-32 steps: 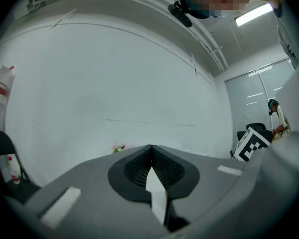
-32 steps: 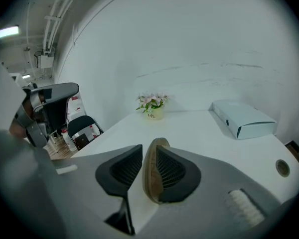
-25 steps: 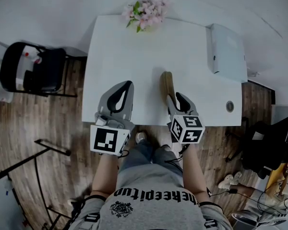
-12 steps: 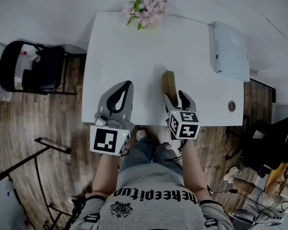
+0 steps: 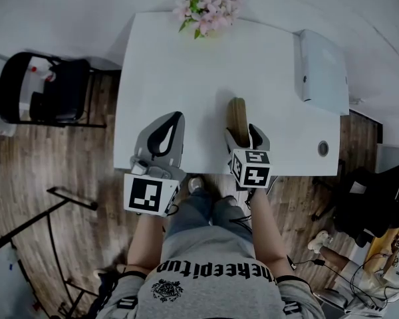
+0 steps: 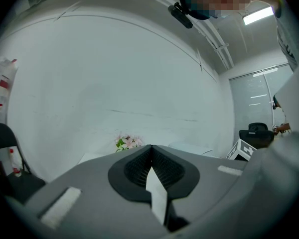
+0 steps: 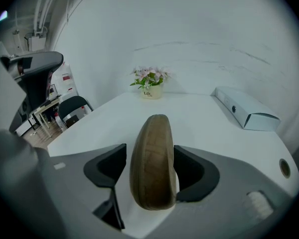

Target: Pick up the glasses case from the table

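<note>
Glasses case (image 7: 152,148), brown with a wood grain, lies lengthwise on the white table (image 5: 179,65) near its front edge, its near end between the jaws of the right gripper (image 7: 150,169). Those jaws stand apart on either side of the case, close against its sides. The left gripper (image 6: 150,149) hangs over the table's front edge, jaws pressed together on nothing. Flowers (image 5: 207,10) and a white box (image 5: 323,65) sit farther back.

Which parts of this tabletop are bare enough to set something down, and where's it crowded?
Bare: the left half of the table, between the flowers and the left gripper; also the strip between the glasses case and the white box. Crowded: the near edge, where the right gripper straddles the case.
</note>
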{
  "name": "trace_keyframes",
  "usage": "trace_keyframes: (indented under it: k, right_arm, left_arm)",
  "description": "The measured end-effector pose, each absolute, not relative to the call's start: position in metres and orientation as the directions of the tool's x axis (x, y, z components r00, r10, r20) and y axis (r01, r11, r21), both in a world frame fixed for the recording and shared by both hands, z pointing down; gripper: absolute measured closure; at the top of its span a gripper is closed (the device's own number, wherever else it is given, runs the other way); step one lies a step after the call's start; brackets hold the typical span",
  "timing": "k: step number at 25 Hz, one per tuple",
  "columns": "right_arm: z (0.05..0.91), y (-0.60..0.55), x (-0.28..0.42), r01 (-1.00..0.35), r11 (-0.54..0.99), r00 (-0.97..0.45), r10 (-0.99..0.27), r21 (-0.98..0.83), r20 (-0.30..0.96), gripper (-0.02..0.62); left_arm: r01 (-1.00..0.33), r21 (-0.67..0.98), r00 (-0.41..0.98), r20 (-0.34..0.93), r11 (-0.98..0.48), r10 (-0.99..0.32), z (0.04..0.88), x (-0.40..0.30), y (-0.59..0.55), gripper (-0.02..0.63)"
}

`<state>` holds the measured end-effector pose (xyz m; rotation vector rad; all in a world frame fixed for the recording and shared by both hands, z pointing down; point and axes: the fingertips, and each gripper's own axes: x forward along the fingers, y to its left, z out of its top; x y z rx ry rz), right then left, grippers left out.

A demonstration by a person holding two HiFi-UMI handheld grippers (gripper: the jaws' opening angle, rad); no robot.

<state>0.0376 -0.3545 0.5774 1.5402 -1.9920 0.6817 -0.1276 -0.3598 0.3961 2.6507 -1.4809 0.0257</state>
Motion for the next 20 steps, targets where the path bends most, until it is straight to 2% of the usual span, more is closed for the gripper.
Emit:
trace_keyframes:
  k: [10,15,20]
  right_arm:
    - [0.596,-0.358,0.036,-0.974,0.227,-0.176,-0.680,-0.024,0.712,0.285]
    - [0.601,-0.360,0.039,-0.974,0.228,-0.155,-0.676,0.005,0.720,0.284]
    - [0.606,-0.359,0.040,-0.975,0.224,-0.148,-0.672,0.008,0.725,0.284]
  left_arm:
    - [-0.856,0.100,0.513,0.051,-0.506,-0.857,0.399,-0.134,-0.360,0.591]
    - [-0.860,0.088,0.510,0.094,-0.503,-0.855,0.407,-0.137,-0.359,0.591]
    - [-0.858,0.095,0.511,0.064,-0.505,-0.857,0.403,-0.136,-0.359,0.591]
